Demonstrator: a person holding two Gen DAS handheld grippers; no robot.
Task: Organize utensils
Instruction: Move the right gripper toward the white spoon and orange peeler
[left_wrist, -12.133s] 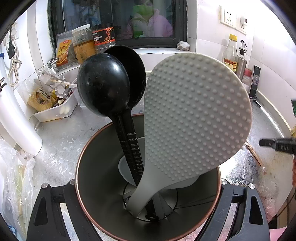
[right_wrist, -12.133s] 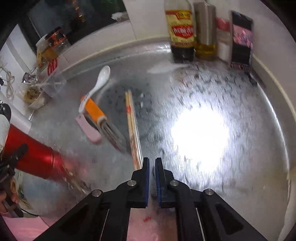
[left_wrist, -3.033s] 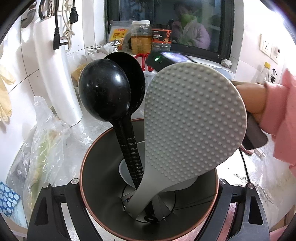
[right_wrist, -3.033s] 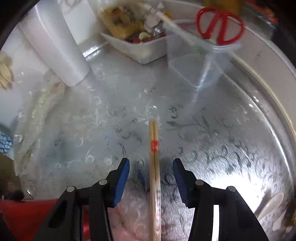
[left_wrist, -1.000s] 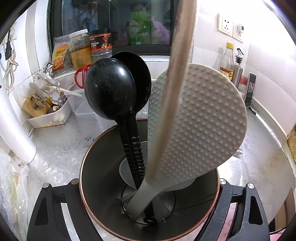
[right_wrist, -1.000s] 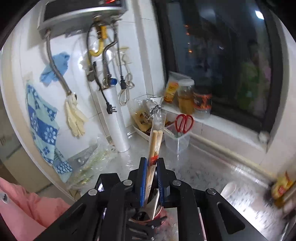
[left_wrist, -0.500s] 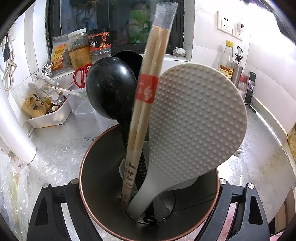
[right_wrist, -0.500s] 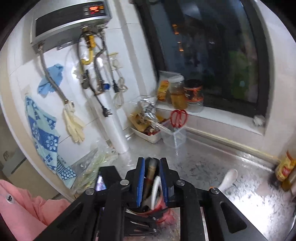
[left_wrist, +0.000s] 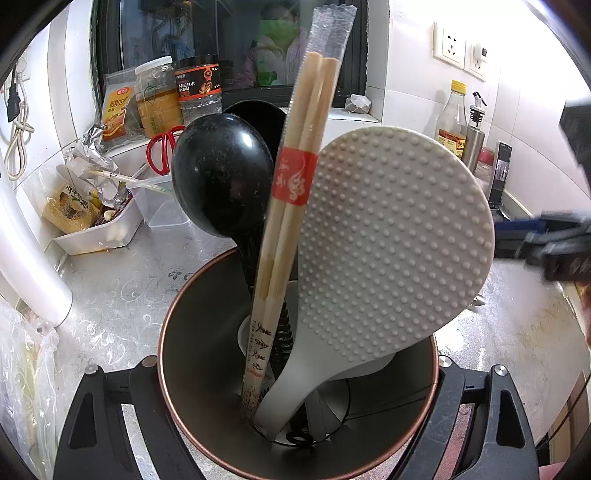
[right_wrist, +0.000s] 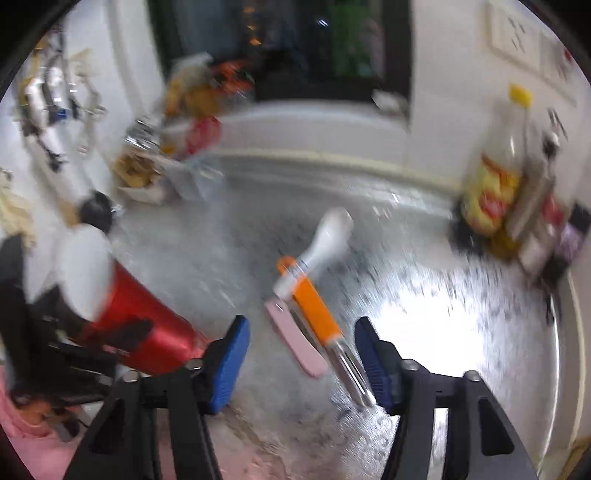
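The left gripper (left_wrist: 295, 424) clamps the utensil cup (left_wrist: 192, 354) between its fingers. Inside stand wrapped chopsticks (left_wrist: 291, 206), a grey rice paddle (left_wrist: 391, 236) and two black ladles (left_wrist: 221, 184). The right gripper (right_wrist: 303, 354) hangs wide open and empty above the steel counter (right_wrist: 461, 332); beyond it lie what looks, through blur, like an orange-handled tool (right_wrist: 314, 314), a pink piece (right_wrist: 295, 343) and a white spoon (right_wrist: 328, 236).

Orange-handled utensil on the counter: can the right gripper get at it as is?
Probably yes. The right gripper has its jaws wide open, the orange-handled utensil lies between them, nothing covering it. The pink utensil alongside could get caught too.
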